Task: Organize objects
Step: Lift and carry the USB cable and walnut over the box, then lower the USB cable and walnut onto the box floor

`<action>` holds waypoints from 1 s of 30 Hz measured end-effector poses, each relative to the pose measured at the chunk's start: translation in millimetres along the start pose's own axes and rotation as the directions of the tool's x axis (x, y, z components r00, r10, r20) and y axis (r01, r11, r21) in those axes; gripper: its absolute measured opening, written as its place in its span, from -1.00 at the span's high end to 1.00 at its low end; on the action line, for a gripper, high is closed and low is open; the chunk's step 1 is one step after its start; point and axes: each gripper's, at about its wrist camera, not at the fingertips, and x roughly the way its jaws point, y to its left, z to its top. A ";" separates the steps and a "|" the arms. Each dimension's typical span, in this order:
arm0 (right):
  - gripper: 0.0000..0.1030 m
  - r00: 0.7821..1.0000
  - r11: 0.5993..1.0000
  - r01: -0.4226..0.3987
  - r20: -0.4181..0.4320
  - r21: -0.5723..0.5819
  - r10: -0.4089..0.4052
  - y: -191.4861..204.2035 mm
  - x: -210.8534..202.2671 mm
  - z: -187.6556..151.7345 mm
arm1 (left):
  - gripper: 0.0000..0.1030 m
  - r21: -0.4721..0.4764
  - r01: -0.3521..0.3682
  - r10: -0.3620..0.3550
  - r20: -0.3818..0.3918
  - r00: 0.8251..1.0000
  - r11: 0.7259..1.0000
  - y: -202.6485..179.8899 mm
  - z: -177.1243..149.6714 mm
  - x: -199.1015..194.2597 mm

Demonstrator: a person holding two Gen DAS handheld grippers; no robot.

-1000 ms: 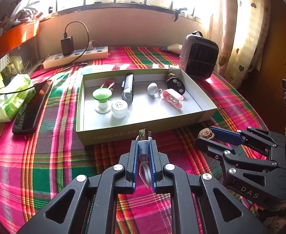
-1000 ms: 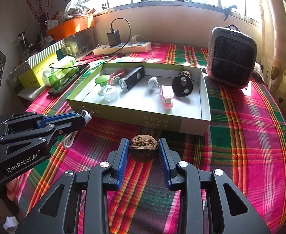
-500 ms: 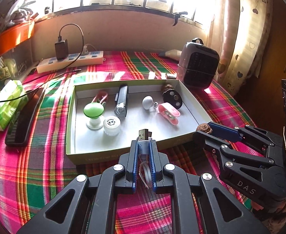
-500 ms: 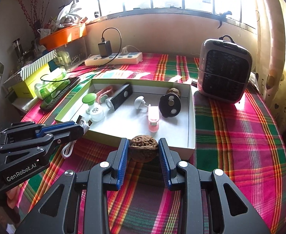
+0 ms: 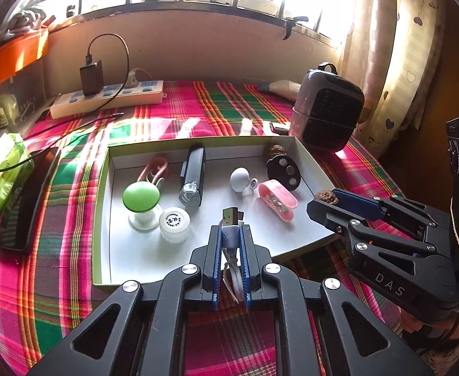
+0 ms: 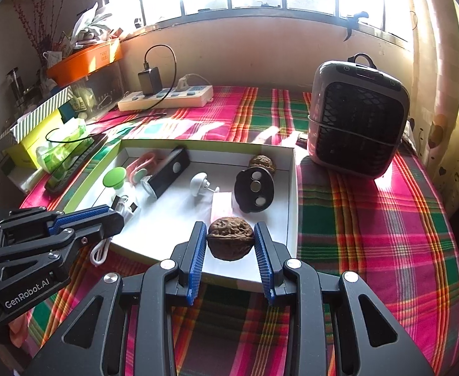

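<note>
My left gripper (image 5: pixel 230 238) is shut on a white USB cable (image 5: pixel 230 219), its metal plug held over the front of the shallow white box (image 5: pixel 102 188). My right gripper (image 6: pixel 230 239) is shut on a brown walnut (image 6: pixel 230 241) above the box's front right part. In the box lie a green-topped stand (image 5: pixel 141 199), a white cap (image 5: pixel 174 224), a black torch (image 5: pixel 193 175), a white knob (image 5: pixel 239 179), a pink clip (image 5: pixel 276 199), a black disc (image 5: pixel 284 172) and a second walnut (image 6: pixel 262 163). The right gripper also shows in the left wrist view (image 5: pixel 323 200), the left gripper in the right wrist view (image 6: pixel 116 216).
The plaid tablecloth (image 6: pixel 370 219) covers the table. A grey heater (image 6: pixel 358 119) stands right of the box. A power strip (image 5: pixel 107 98) with a charger lies at the back. A black phone (image 5: pixel 26 200) and a green tissue pack (image 5: pixel 1 172) lie left.
Both grippers have moved forward and up, from in front of the box to over its front part, still holding the cable and the walnut.
</note>
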 end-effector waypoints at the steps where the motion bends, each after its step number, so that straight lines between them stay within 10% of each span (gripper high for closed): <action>1: 0.37 1.000 1.000 0.007 0.000 -0.005 -0.007 -0.6 1.6 1.0 | 0.81 -0.002 0.000 0.000 -0.002 1.000 1.000 0.5 1.0 1.8; 30: 0.37 0.995 0.996 0.058 -0.075 -0.074 -0.064 -4.6 40.5 13.7 | 0.81 -0.002 -0.033 0.033 -0.060 0.998 0.999 8.1 11.9 41.8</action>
